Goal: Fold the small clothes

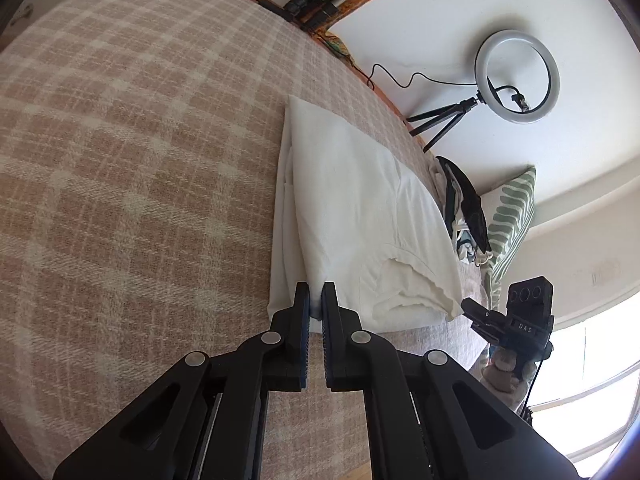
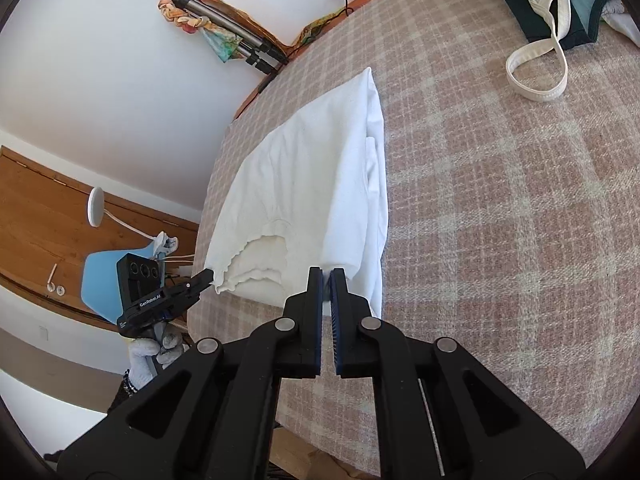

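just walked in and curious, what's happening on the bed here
A person is folding a white garment on a plaid blanket, with a handheld gripper in each hand. The left gripper and the right gripper are each shut on the garment's near edge, at opposite ends. The garment lies flat, already folded in along one side. A pile of other clothes waits further along the bed.

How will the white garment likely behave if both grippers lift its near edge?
The white garment would likely sag between the left gripper and right gripper: it is thin, creased cloth. It probably weighs little. Its folded layers may slip apart.
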Tool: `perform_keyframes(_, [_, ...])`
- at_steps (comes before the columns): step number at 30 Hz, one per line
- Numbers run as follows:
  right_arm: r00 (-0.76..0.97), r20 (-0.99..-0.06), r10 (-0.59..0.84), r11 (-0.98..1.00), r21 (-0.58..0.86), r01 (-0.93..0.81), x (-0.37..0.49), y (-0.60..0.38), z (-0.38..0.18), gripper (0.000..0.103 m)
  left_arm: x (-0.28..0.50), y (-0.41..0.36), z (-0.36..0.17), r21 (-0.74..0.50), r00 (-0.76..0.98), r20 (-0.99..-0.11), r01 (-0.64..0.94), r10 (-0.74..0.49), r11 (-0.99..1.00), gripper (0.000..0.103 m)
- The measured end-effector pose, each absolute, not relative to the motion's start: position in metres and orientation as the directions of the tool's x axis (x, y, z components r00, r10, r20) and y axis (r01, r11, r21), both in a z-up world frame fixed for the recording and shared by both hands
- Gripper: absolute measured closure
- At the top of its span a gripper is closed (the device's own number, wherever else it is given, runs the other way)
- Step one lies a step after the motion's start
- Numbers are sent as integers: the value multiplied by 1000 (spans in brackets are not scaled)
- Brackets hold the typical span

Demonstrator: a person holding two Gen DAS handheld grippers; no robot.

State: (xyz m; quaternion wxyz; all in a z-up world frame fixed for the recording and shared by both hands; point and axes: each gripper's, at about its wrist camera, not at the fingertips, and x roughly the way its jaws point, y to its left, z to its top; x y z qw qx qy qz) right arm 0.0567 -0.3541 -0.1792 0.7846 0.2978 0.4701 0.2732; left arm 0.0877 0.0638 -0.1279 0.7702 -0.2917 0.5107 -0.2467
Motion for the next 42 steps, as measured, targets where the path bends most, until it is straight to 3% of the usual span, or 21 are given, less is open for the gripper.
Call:
perform_keyframes(6, [391,-640,661,733,663,-155,57,-345,-185,98,82,66,-132,-666,358,-674,83,-646,742,99])
perform_keyframes(15, [393,-635,665,727,672,-144,56,-364,-184,98,75,73,-125,-673,366,-657,109,-659,732,99])
perform_keyframes(16, [388,-621,681,710,689,-143,57,-366,-184,91,74,72,-123,-666,369,-661,113,-654,737,99])
perform_keyframes(17, [386,-616,687,703,698,-137,57,-367,-186,77,74,72,-122,-661,375,-664,112,-647,742,99])
perform_keyframes(19, [411,-617,671,712,691,-126,59,-368,-188,58,74,72,-119,-666,385,-655,114,-651,737,99])
perform_keyframes(20, [417,-625,660,721,682,-120,62,-367,-190,57,75,74,-120,-665,385,-654,118,-651,737,99])
perform_keyframes(24, [397,-589,704,673,732,-107,76,-362,-202,60,78,66,-124,-668,368,-659,115,-656,735,99])
perform_keyframes(26, [386,-613,689,699,703,-130,76,-353,-200,94,79,60,-125,-652,358,-672,131,-649,747,99])
perform_keyframes(30, [433,-625,650,741,647,-179,60,-347,-173,97,80,57,-128,-625,352,-697,130,-625,770,99])
perform_keyframes(34, [442,-750,491,868,462,-181,55,-334,-170,96,80,60,-128,-615,355,-707,119,-612,779,99])
perform_keyframes(36, [374,-785,494,869,462,-178,60,-329,-183,96,79,64,-125,-608,368,-707,118,-603,785,99])
perform_keyframes(42, [442,-757,480,875,446,-186,67,-343,-165,95,86,73,-101,-610,443,-672,124,-594,783,98])
